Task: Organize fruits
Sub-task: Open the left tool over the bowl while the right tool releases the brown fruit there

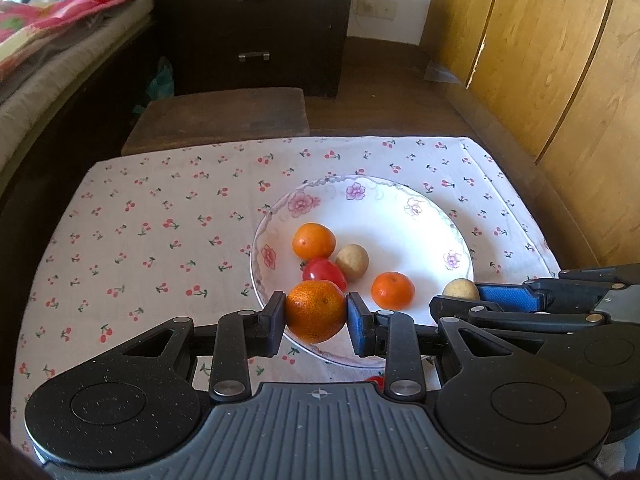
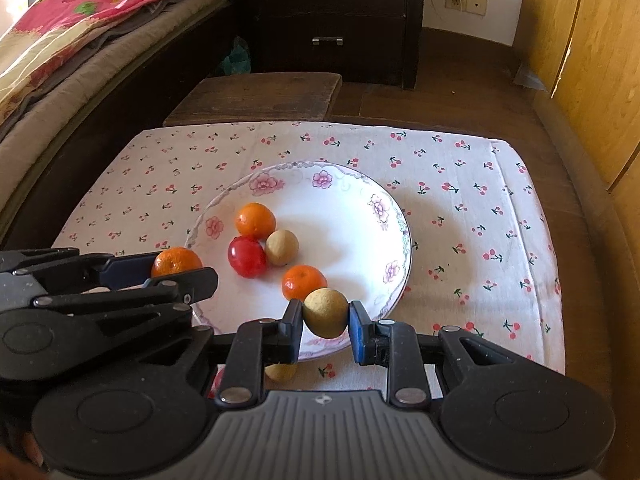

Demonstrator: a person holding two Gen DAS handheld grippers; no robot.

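Left gripper (image 1: 316, 312) clamps a round orange tangerine (image 1: 316, 311) across its middle, pads square on both sides so it can't roll out. It hangs over the near rim of the white floral-rimmed ceramic plate (image 1: 400, 200).

Ahead of those fingers, on the plate: red tomato-like fruit (image 1: 325, 272), second tangerine (image 1: 313, 241), tan round fruit (image 1: 352, 262), third tangerine (image 1: 393, 290).

Right gripper (image 2: 325, 318) is closed on a yellowish-tan round fruit (image 2: 325, 312), also over the near rim. Looks like both are about to drop. Another tan fruit (image 2: 281, 372) sits on the cherry-print cloth (image 2: 480, 220) beneath its fingers.

My home bedroom: bed with floral quilt (image 2: 92, 12), dark drawer chest (image 2: 332, 16), wooden wardrobe doors (image 1: 540, 52), cherry-print tablecloth (image 2: 460, 200).
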